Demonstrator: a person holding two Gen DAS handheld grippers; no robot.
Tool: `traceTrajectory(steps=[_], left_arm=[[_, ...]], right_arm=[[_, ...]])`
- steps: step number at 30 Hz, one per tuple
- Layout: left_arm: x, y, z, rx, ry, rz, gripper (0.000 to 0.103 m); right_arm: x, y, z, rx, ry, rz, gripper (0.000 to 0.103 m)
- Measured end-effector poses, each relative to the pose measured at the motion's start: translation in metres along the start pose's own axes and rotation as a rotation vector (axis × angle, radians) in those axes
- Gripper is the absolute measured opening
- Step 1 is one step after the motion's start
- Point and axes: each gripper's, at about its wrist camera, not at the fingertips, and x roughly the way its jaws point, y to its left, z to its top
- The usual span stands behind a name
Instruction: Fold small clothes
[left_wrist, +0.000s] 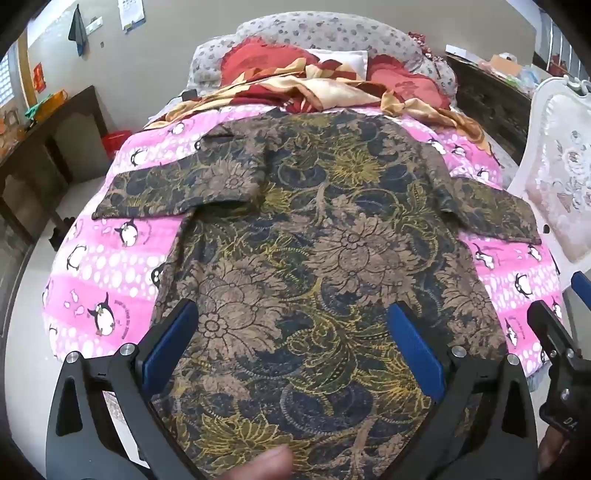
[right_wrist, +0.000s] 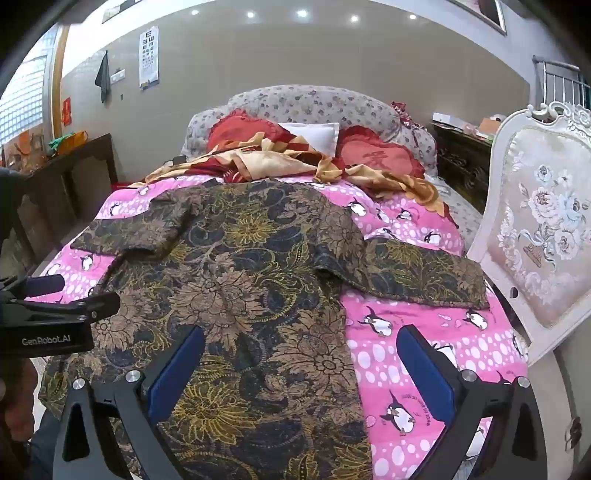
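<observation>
A dark short-sleeved shirt with a brown and gold flower print (left_wrist: 314, 236) (right_wrist: 236, 280) lies spread flat on the pink penguin quilt (left_wrist: 103, 280) (right_wrist: 406, 332), both sleeves out to the sides. My left gripper (left_wrist: 293, 325) hovers open over the shirt's lower half, its blue pads wide apart with only cloth below them. My right gripper (right_wrist: 301, 354) also stands open, above the shirt's right hem edge and the bare quilt beside it. The right gripper's tip shows at the left wrist view's right edge, and the left gripper's body at the right wrist view's left edge.
A white carved chair (right_wrist: 539, 221) stands against the bed's right side. Red pillows and a crumpled red and gold blanket (left_wrist: 314, 85) lie at the head of the bed. A dark wooden table (left_wrist: 48, 147) stands left of the bed. A fingertip (left_wrist: 273, 461) shows at the bottom.
</observation>
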Motion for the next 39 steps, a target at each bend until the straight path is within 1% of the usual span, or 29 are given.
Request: traceTrajectory(steps=[2, 3, 5, 6, 7, 8, 9, 15, 17, 39], left_arm=[[-0.002, -0.002, -0.001, 0.006, -0.005, -0.005, 0.103], [-0.001, 0.003, -0.008, -0.004, -0.012, -0.012, 0.103], [0.005, 0.007, -0.008, -0.016, 0.008, -0.008, 0.103], [0.005, 0.006, -0.003, -0.015, 0.024, -0.009, 0.103], [0.007, 0.007, -0.005, -0.013, 0.026, -0.006, 0.103], [0.008, 0.007, -0.005, -0.015, 0.029, -0.006, 0.103], [0.008, 0.007, -0.005, -0.015, 0.029, -0.003, 0.103], [0.007, 0.006, -0.004, -0.014, 0.028, 0.004, 0.103], [0.006, 0.006, -0.005, -0.013, 0.026, 0.007, 0.103], [0.015, 0.011, -0.008, -0.016, 0.044, 0.008, 0.103]], right_arm=[[-0.001, 0.001, -0.001, 0.001, 0.002, -0.006, 0.103], [-0.001, 0.002, -0.002, 0.001, 0.005, -0.009, 0.103], [-0.003, 0.005, -0.003, 0.006, 0.012, -0.008, 0.103], [-0.005, 0.007, -0.004, 0.008, 0.015, -0.009, 0.103], [0.0, 0.0, -0.001, 0.01, 0.027, 0.012, 0.103], [0.002, 0.0, -0.001, 0.01, 0.029, 0.011, 0.103], [-0.002, 0.0, -0.005, 0.013, 0.016, 0.009, 0.103], [0.005, 0.002, -0.001, 0.012, 0.015, 0.009, 0.103], [0.001, 0.001, 0.0, 0.012, 0.013, 0.01, 0.103], [0.002, 0.005, -0.001, 0.009, 0.023, 0.011, 0.103]])
